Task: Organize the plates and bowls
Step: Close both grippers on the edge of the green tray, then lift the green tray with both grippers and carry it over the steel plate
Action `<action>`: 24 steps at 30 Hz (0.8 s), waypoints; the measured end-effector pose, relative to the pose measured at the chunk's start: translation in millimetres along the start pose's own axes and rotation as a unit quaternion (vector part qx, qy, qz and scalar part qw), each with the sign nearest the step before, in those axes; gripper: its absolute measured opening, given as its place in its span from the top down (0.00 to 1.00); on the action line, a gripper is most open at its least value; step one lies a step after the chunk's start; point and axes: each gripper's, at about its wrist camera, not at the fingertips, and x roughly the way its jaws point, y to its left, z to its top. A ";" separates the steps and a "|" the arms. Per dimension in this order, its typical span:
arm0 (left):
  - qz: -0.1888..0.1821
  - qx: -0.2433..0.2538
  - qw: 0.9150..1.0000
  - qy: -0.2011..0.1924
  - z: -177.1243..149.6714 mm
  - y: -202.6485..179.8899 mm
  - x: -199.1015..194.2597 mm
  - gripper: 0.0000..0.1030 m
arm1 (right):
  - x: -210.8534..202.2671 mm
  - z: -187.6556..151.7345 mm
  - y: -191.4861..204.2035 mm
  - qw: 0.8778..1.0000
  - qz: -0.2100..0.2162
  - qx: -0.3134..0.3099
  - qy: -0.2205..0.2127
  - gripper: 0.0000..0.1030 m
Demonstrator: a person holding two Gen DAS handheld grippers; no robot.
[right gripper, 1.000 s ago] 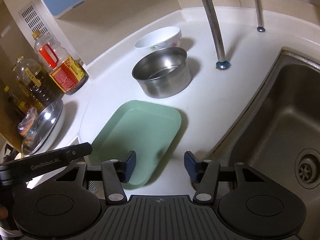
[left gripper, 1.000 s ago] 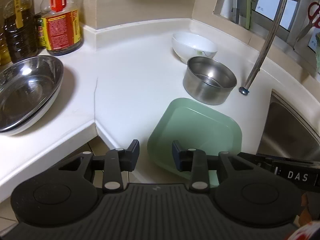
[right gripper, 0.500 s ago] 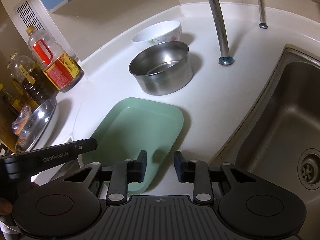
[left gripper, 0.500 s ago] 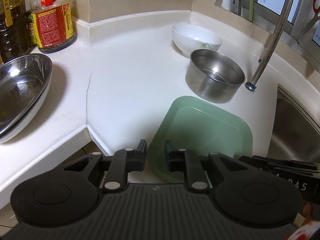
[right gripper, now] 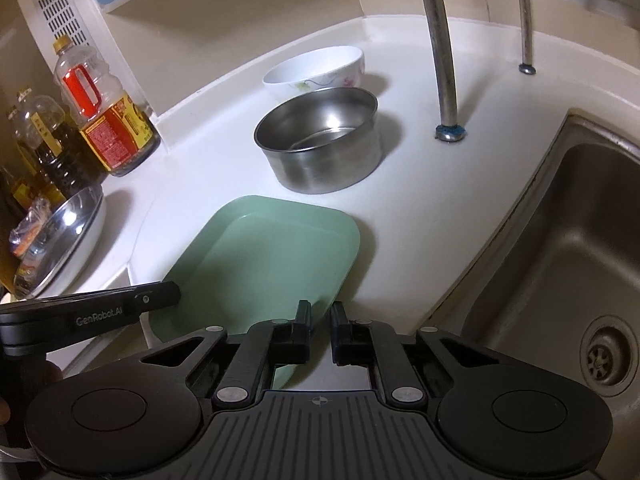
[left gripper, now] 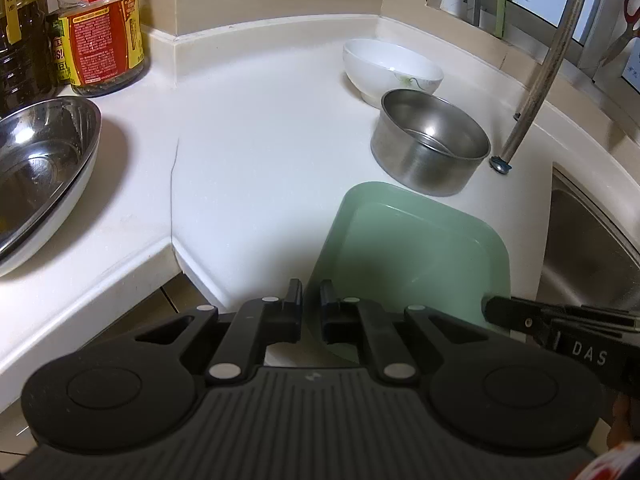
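Two grippers are being held over one white counter (left gripper: 260, 152), and one green plate (left gripper: 416, 248), one steel pot (left gripper: 430, 148), one white bowl (left gripper: 394, 70) and one steel basin (left gripper: 40, 168) are being shown on it; at least two bottles are being seen at the upper left, and one sink (right gripper: 560, 248) at the right.

At the bottom centre of the left wrist view, the left gripper (left gripper: 311, 294) is being pressed onto the near left rim of the green plate, its jaws drawn to a narrow slit with the rim between them. At the bottom centre of the right wrist view, the right gripper (right gripper: 321, 312) is being closed on the plate's near right rim, likewise narrow. Each gripper's side is being glimpsed at the edge of the other's view.

Compared with a second ago, both pairs of jaws have just been closing from a wider stance onto the plate's rim; the plate, the pot and the bowl are being left where they were.

The green plate is being seen empty, lying flat at mid-frame near the counter's front edge. Just beyond it the steel pot is standing, nothing being visible inside but reflections. Beyond that, touching or nearly touching the pot, the white bowl is resting, apparently empty. The steel basin at the left edge is being seen nested in a white dish. The red-labelled bottle (left gripper: 104, 36) is being shown holding dark liquid.
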 end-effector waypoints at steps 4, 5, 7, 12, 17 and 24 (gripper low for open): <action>-0.005 -0.006 1.000 0.002 -2.7 3.4 -2.6 0.93 | -2.6 0.1 3.6 1.000 -0.001 -0.011 -0.007 0.91; -0.006 -0.008 1.000 0.002 -3.2 4.4 -3.5 0.93 | -2.8 0.6 3.8 1.000 -0.001 -0.012 -0.007 0.92; -0.008 -0.009 1.000 0.000 -3.9 6.0 -5.6 0.93 | -2.8 1.0 4.8 1.000 0.000 -0.015 -0.008 0.92; -0.008 -0.011 1.000 -0.012 -5.2 9.0 -15.8 0.94 | -5.1 2.8 7.5 1.000 0.005 -0.020 -0.015 0.92; -0.005 -0.022 1.000 -0.021 -5.7 17.2 -26.5 0.94 | -5.4 4.6 15.3 0.999 0.014 -0.027 -0.016 0.92; 0.007 -0.045 0.998 -0.035 -9.2 36.3 -45.2 0.94 | -5.4 7.1 33.7 0.998 0.036 -0.047 -0.017 0.92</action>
